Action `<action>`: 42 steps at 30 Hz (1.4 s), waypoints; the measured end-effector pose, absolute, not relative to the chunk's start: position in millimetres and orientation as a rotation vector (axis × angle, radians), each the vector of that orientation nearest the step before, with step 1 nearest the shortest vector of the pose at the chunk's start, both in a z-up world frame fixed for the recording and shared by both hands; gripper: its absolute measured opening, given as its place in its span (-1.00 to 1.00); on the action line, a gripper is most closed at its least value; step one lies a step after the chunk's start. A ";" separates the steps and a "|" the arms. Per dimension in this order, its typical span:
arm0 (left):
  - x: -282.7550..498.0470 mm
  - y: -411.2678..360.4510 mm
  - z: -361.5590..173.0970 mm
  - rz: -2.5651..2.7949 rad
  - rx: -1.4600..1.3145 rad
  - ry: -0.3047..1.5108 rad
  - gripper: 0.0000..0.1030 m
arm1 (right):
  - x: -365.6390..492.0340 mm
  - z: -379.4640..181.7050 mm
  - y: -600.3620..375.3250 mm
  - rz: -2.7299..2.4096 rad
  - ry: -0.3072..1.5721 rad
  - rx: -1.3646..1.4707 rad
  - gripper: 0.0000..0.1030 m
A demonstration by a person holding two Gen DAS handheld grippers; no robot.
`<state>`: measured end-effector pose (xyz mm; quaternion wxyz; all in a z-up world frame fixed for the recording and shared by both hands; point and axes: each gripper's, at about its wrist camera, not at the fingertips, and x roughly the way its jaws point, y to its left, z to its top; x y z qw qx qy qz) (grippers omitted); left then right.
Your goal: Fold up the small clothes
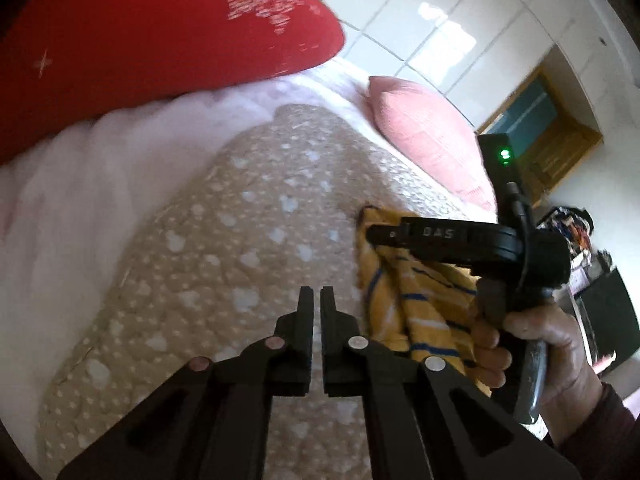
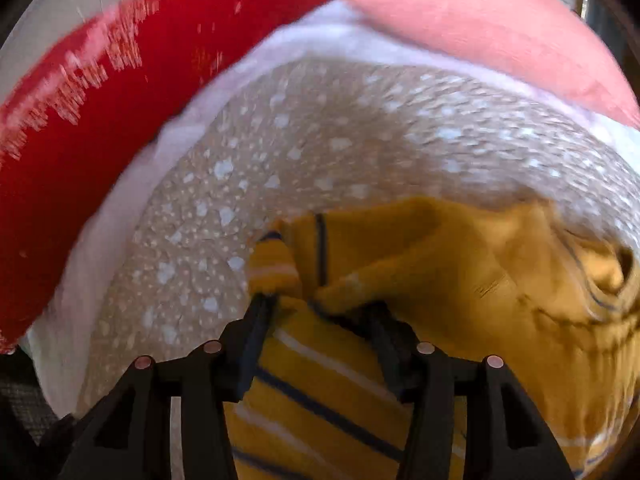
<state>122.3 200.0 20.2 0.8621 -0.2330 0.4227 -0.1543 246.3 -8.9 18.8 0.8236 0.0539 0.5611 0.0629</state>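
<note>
Bed with beige spotted blanket [image 1: 248, 216], red cushion [image 1: 160, 40] and pink cushion [image 1: 428, 136] along its far edge. Left hand-held gripper [image 1: 316, 300]: jaws nearly closed, empty. Right hand-held gripper [image 2: 320, 312]: jaws apart, crumpled yellow striped garment [image 2: 460, 272] between them, at the blanket's near right edge.

Black left gripper [image 1: 316, 300], round rivets; right gripper [image 1: 420, 236] lettered, green light; dark sleeve [image 1: 600, 440].
</note>
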 end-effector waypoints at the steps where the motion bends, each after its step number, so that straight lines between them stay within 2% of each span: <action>1: 123.8 203.8 16.9 -0.319 -0.511 0.903 -0.82 | 249.4 18.2 -2.1 0.130 1.194 0.078 0.23; 3: 127.0 211.6 12.7 -0.322 -0.552 0.921 -0.62 | 248.4 23.8 1.7 0.134 1.192 0.052 0.23; 5: 127.0 216.3 11.8 -0.317 -0.582 0.917 -0.33 | 237.1 37.1 -2.9 0.145 1.165 0.053 0.23; 7: 123.3 220.5 12.1 -0.306 -0.610 0.910 -0.25 | 222.9 48.5 -6.1 0.135 1.153 0.038 0.23; 13: 121.0 228.1 10.0 -0.283 -0.653 0.917 -0.19 | 186.3 52.1 11.8 0.145 1.198 -0.044 0.32; 21: 120.4 244.4 3.1 -0.261 -0.693 0.927 -0.18 | 184.6 15.2 57.7 -0.009 1.191 -0.306 0.57; 27: 121.1 247.7 1.1 -0.273 -0.714 0.933 -0.18 | 185.8 10.7 62.3 -0.044 1.192 -0.341 0.59; 36: 121.3 242.9 0.0 -0.305 -0.734 0.950 -0.15 | 180.7 13.6 58.5 -0.025 1.202 -0.363 0.19; 37: 120.9 241.8 0.5 -0.310 -0.733 0.950 -0.15 | 180.8 13.0 59.3 -0.027 1.207 -0.370 0.11; 39: 120.3 240.0 1.6 -0.311 -0.724 0.951 -0.15 | 181.0 12.7 59.8 -0.027 1.214 -0.384 -0.18; 40: 120.1 238.8 2.1 -0.313 -0.719 0.951 -0.15 | 180.3 13.8 59.5 -0.035 1.211 -0.396 -0.46; 42: 119.8 237.2 3.2 -0.318 -0.716 0.952 -0.15 | 178.0 18.7 54.8 -0.031 1.202 -0.387 -0.61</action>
